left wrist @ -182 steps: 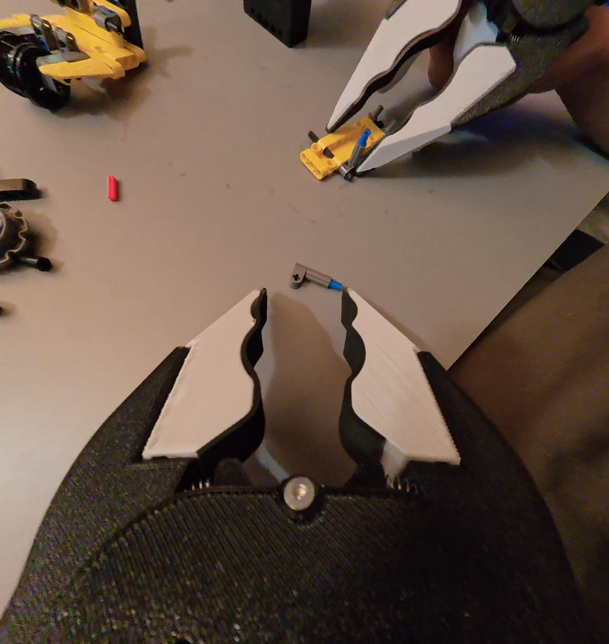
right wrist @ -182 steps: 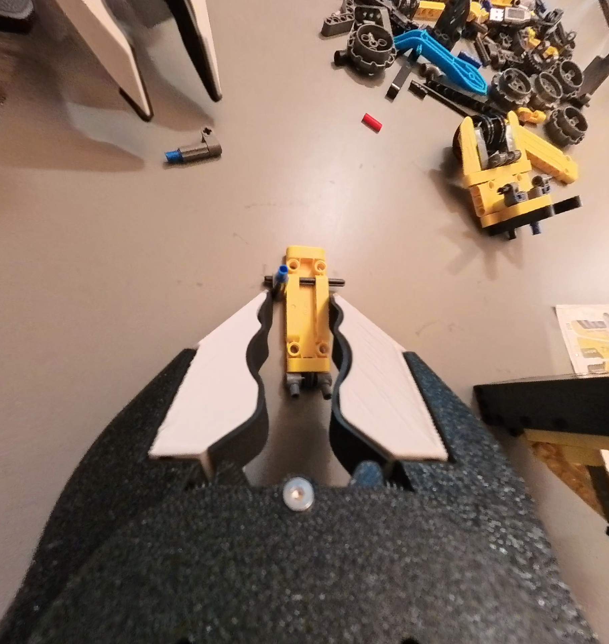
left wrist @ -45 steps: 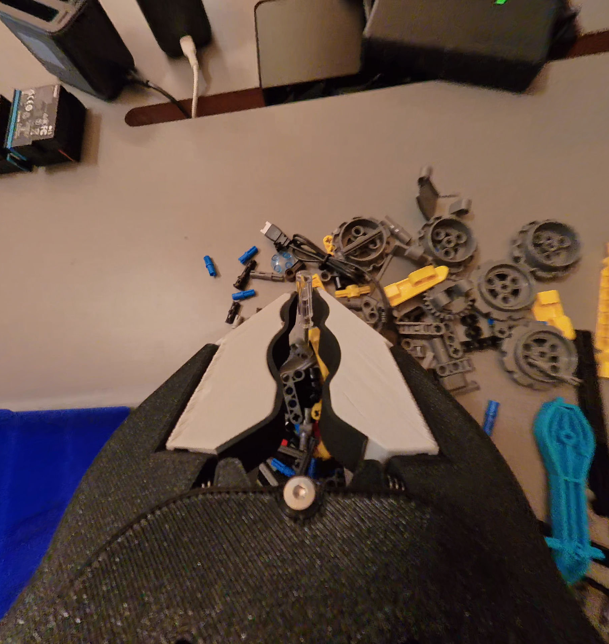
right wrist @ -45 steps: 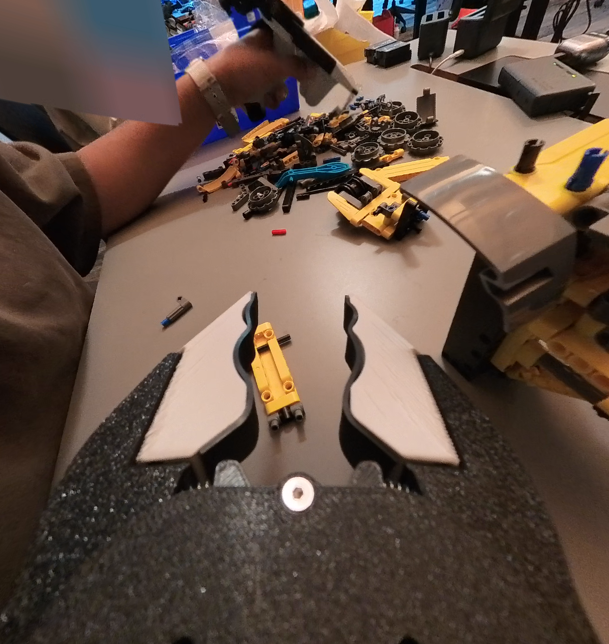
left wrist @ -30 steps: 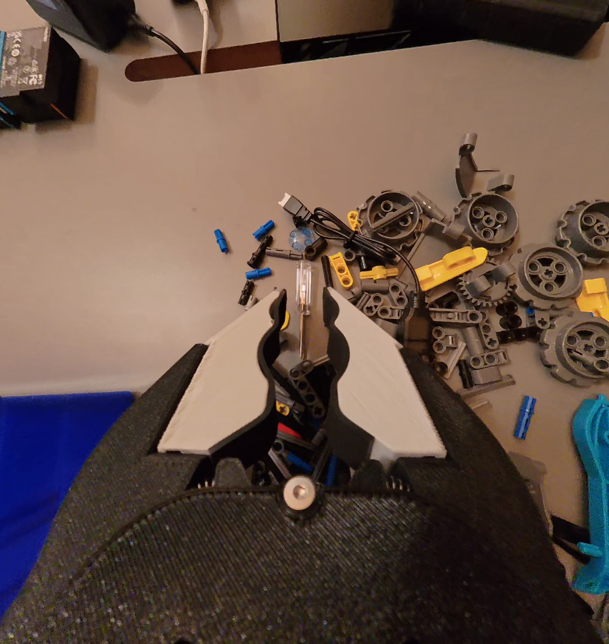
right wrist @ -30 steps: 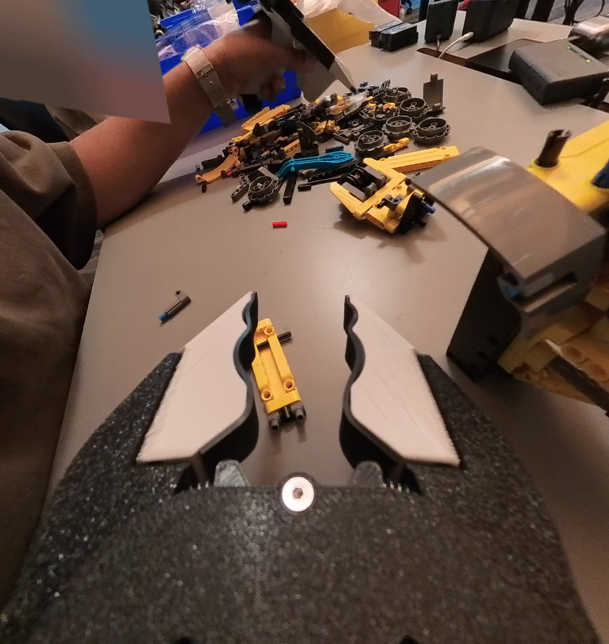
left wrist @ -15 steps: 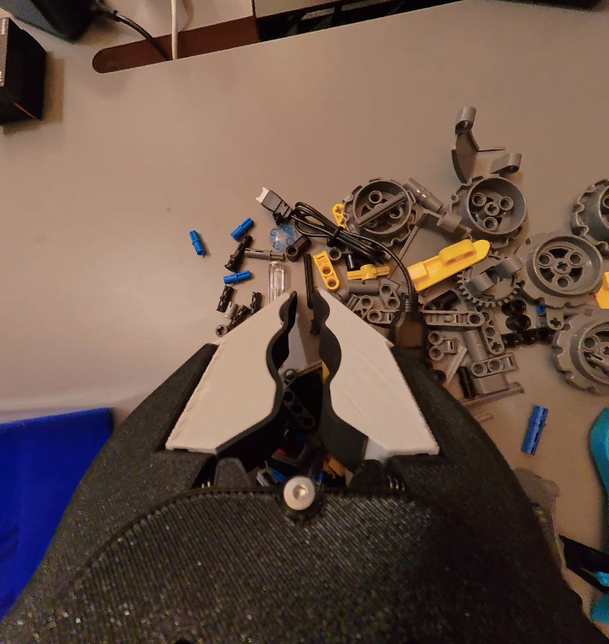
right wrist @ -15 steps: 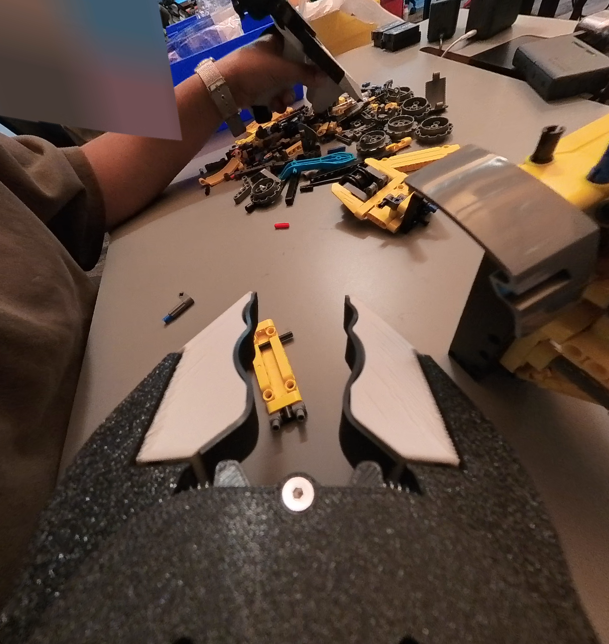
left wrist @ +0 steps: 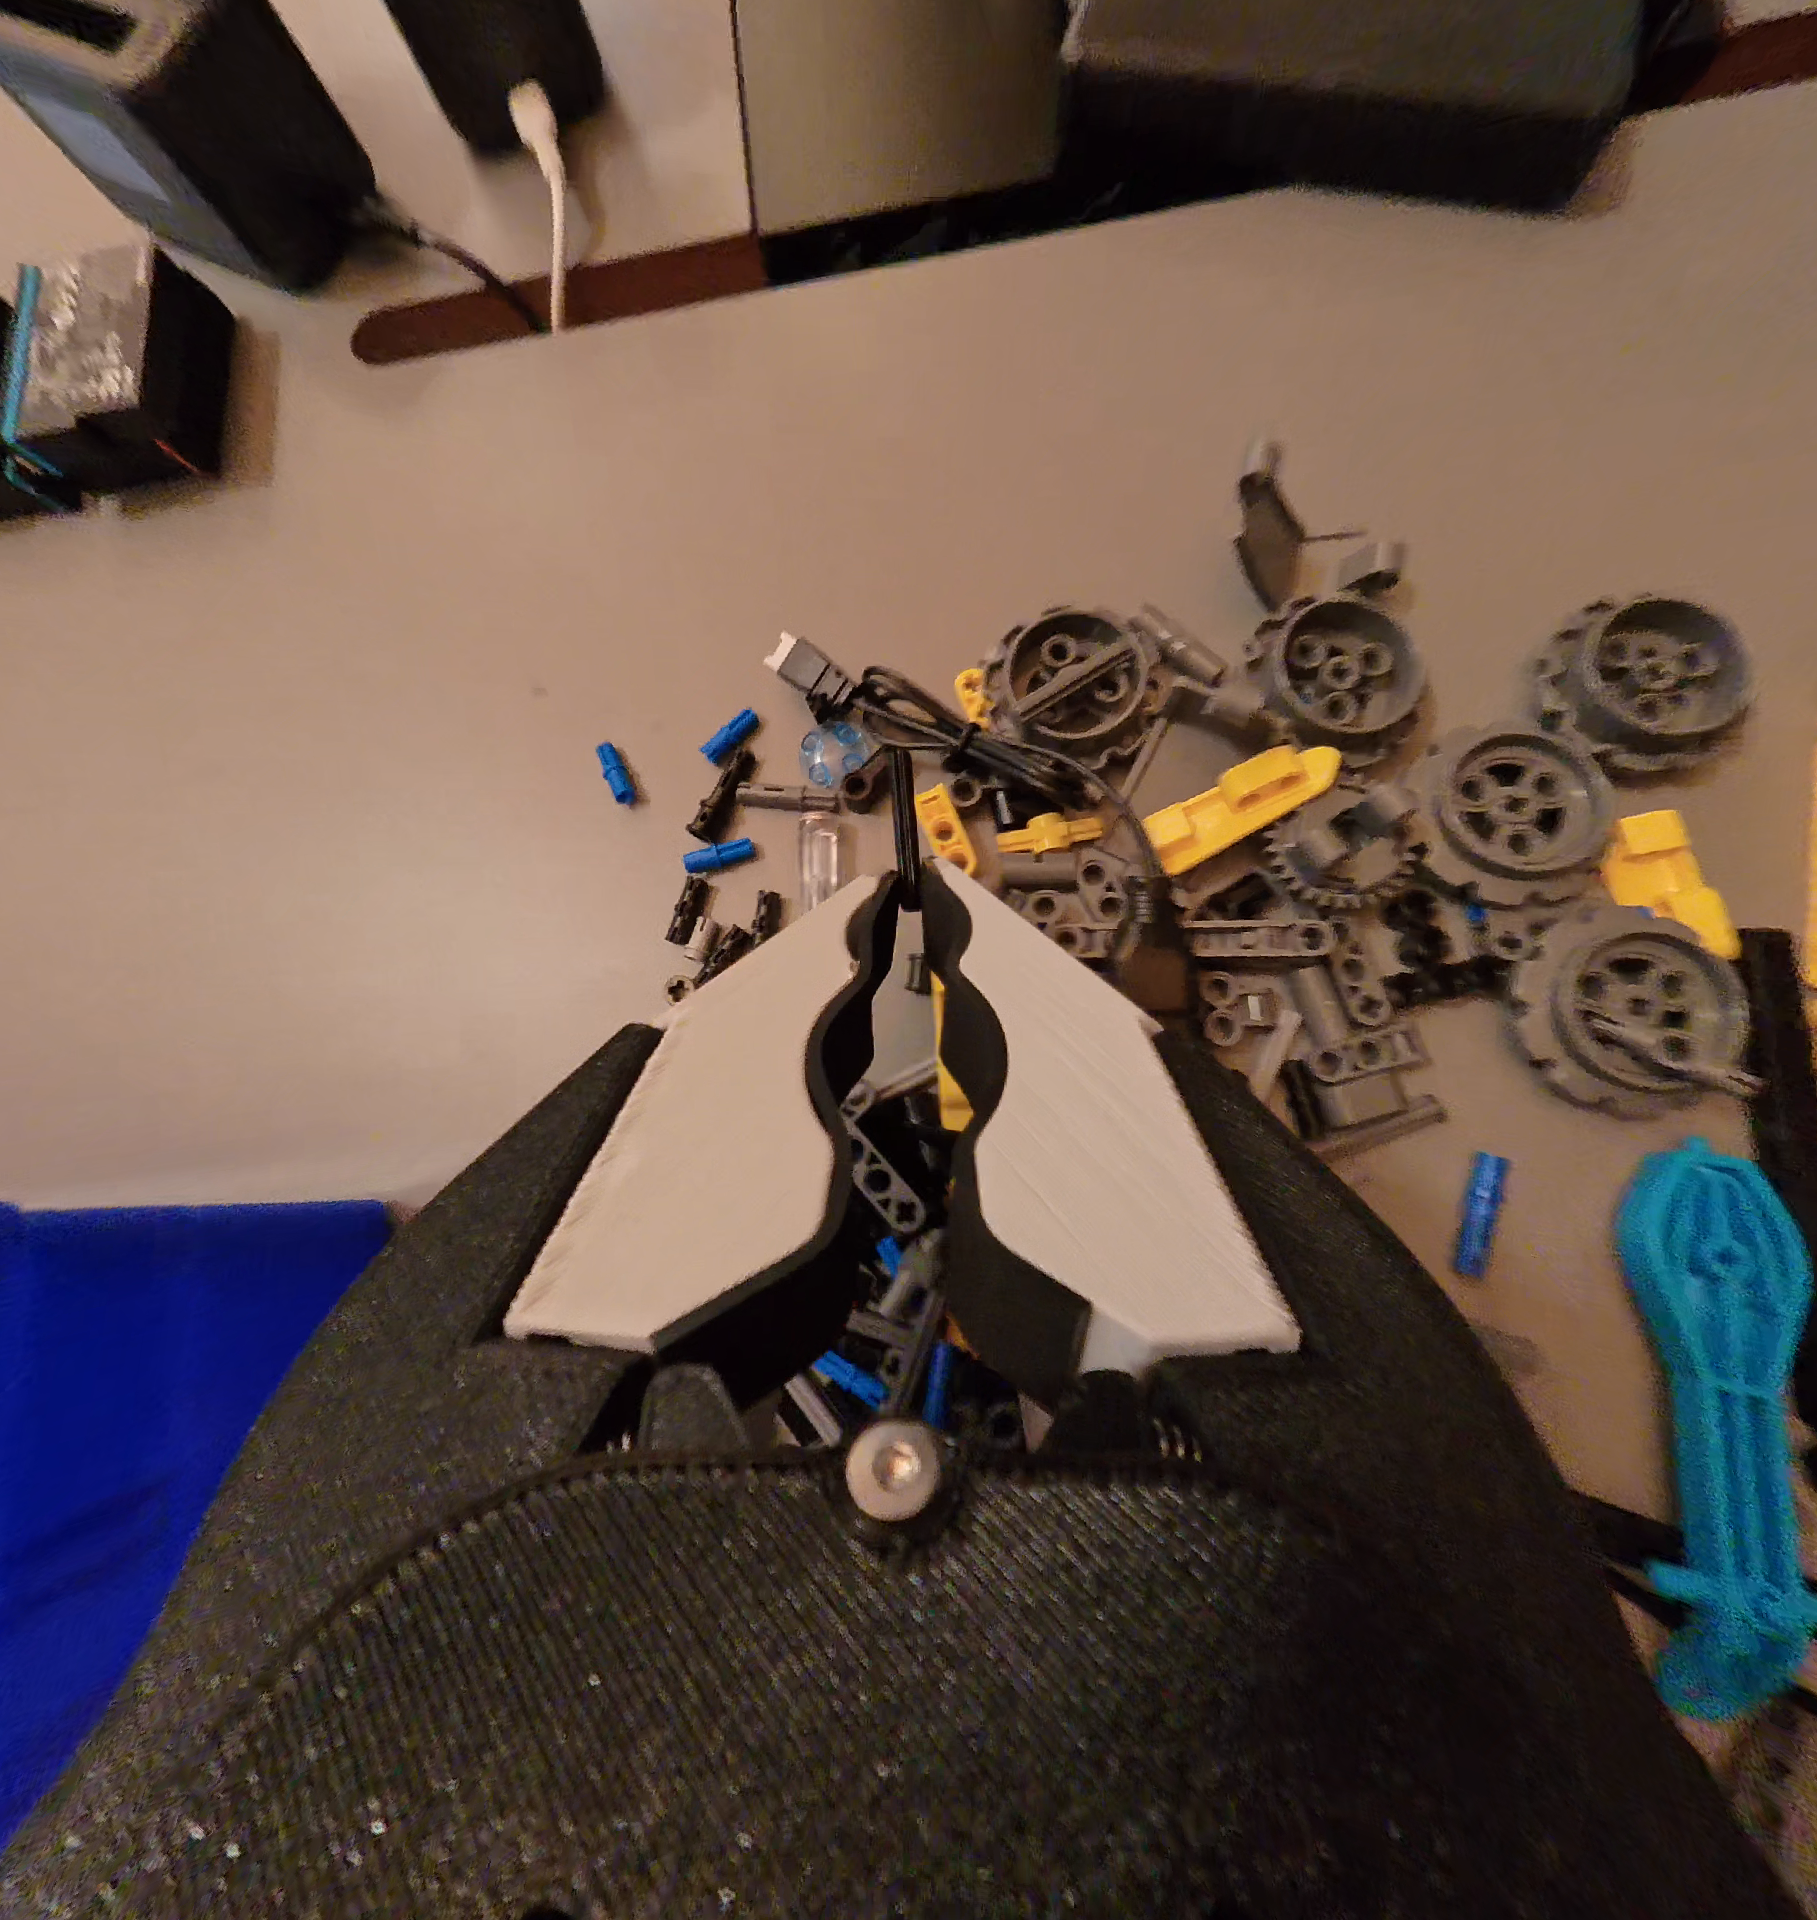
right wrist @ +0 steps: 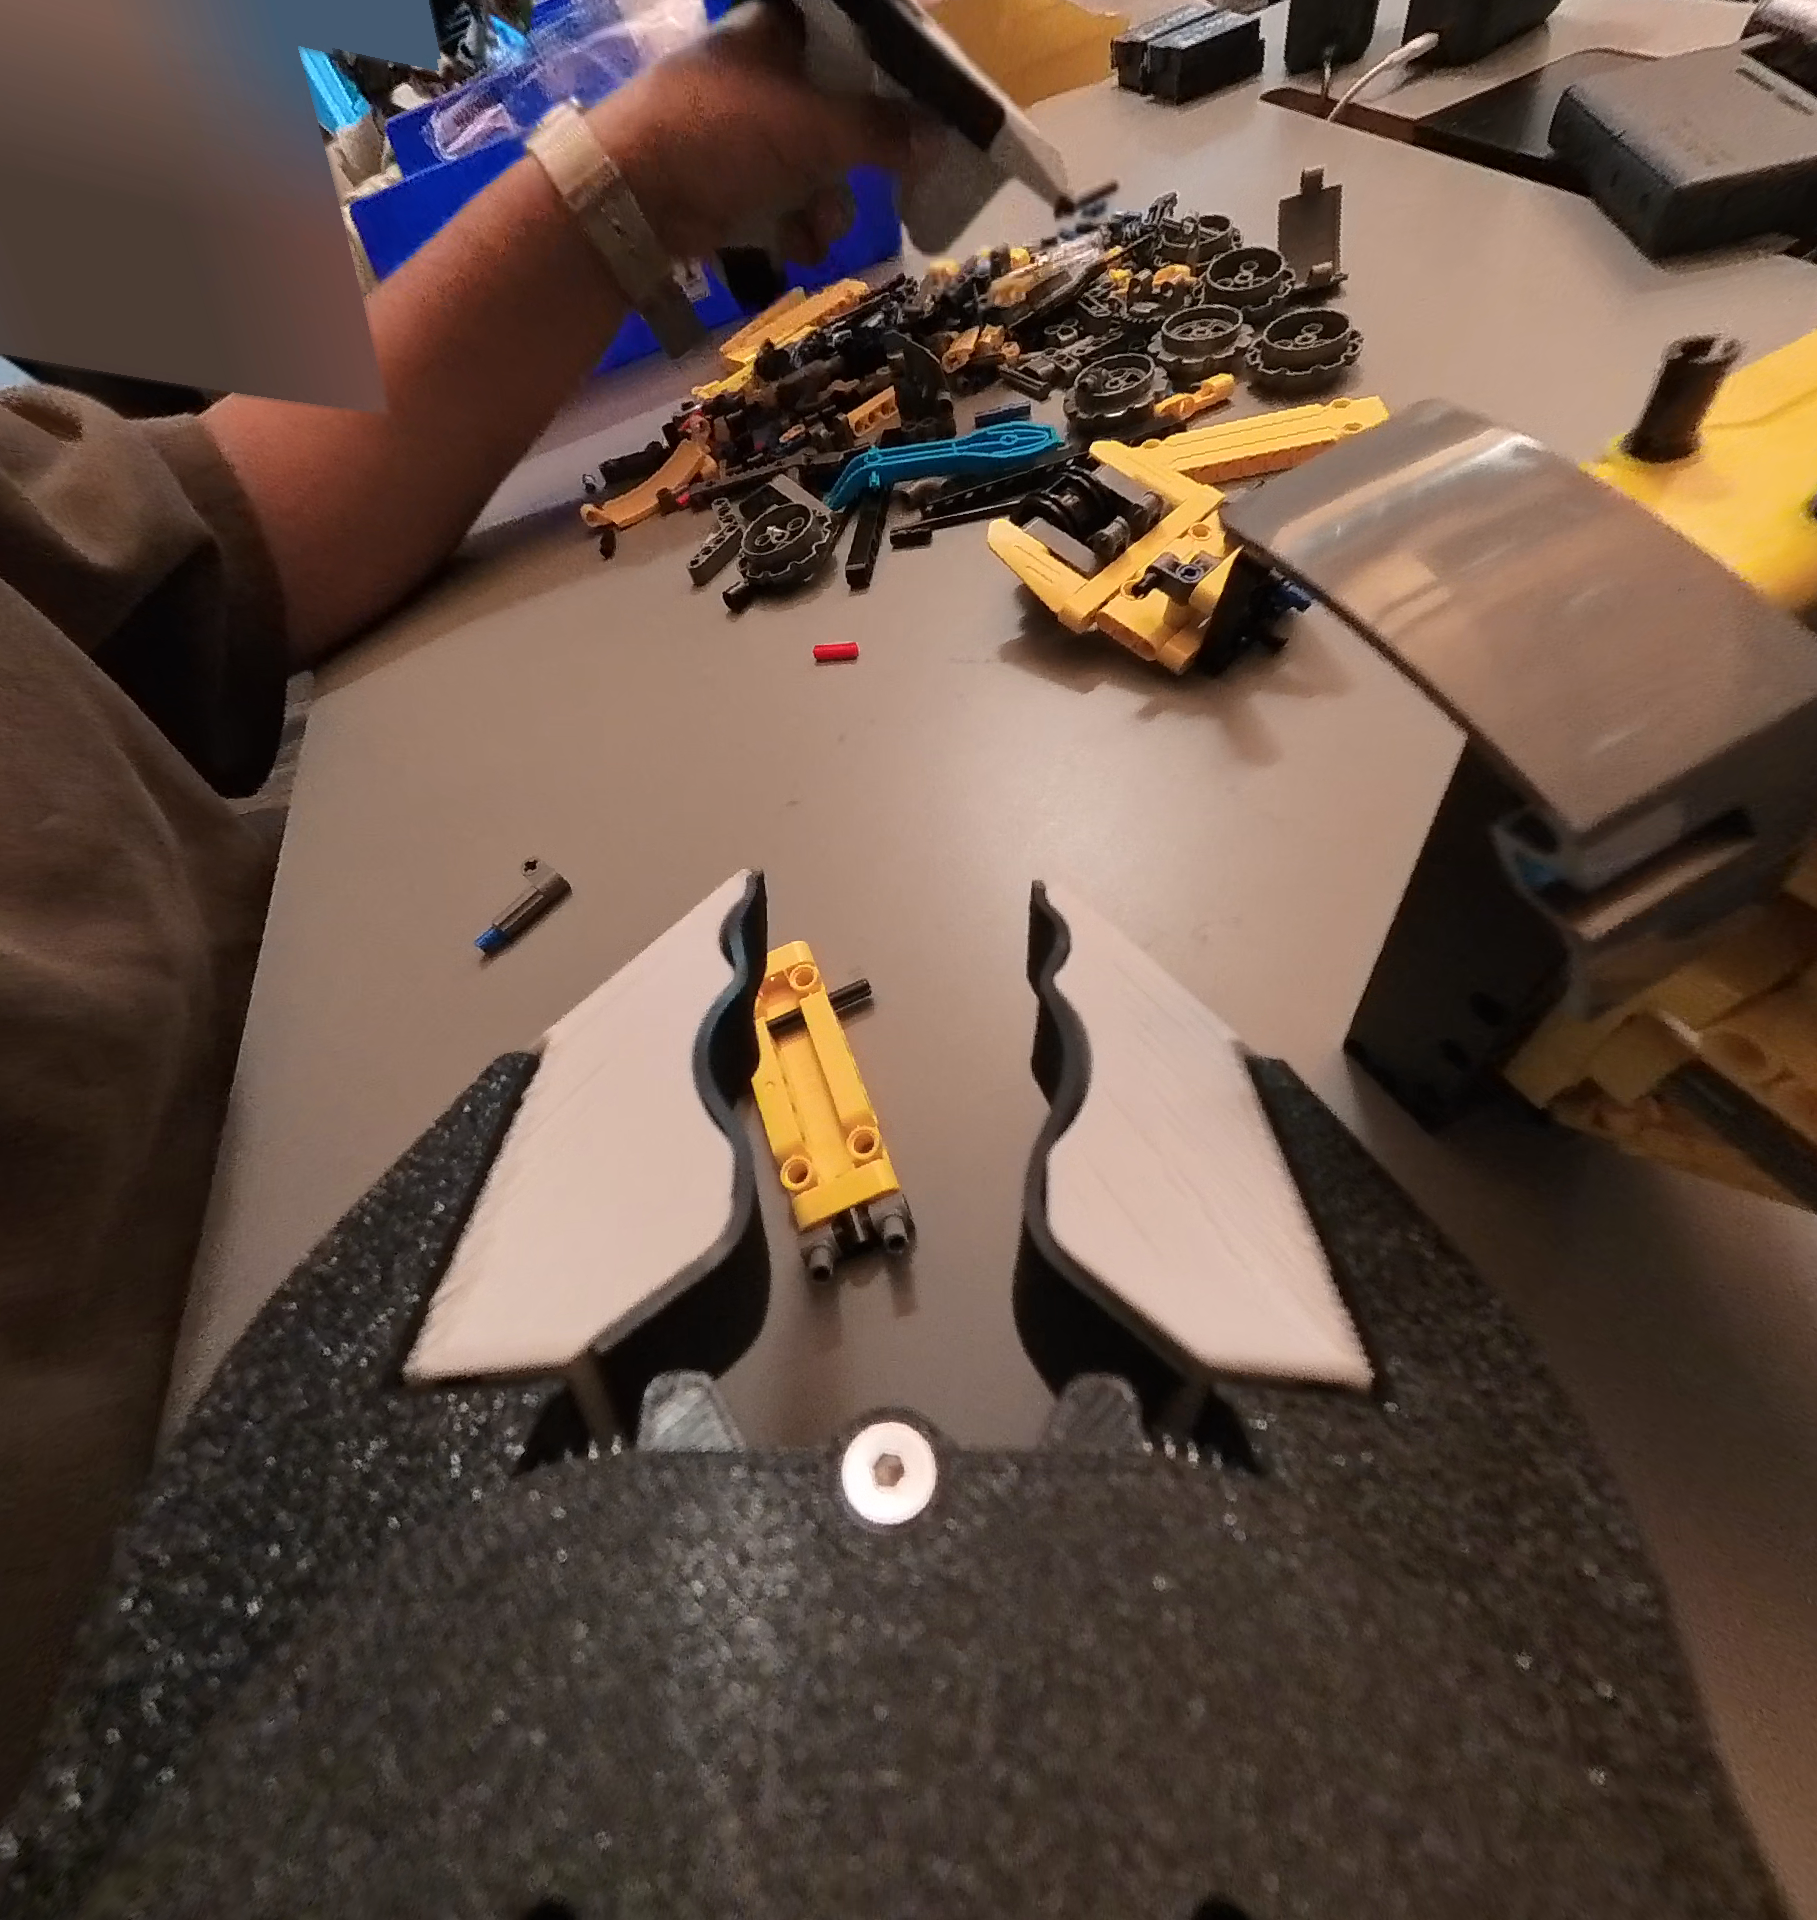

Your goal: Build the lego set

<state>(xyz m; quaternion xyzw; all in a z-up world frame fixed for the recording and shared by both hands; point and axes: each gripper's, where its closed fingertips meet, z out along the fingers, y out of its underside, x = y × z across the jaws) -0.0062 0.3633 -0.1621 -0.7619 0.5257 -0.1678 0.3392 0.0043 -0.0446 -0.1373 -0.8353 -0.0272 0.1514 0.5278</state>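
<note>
left gripper pinches a thin black rod over the parts pile

the left gripper (left wrist: 909, 883) has its tips closed on a thin black rod (left wrist: 899, 821), which sticks out toward 12 o'clock above the heap of loose parts (left wrist: 1299, 894) on the grey table (left wrist: 364, 675). grey wheels (left wrist: 1517, 805) lie at 2 o'clock and a teal tool (left wrist: 1714, 1382) at 4 o'clock. the right gripper (right wrist: 893, 894) is spread wide and holds nothing; a yellow plate (right wrist: 826, 1091) lies flat between its fingers, close to the left one. a grey and yellow model (right wrist: 1610, 831) stands at its 3 o'clock.

Thin black axle (left wrist: 902, 821), pinched upright
</note>
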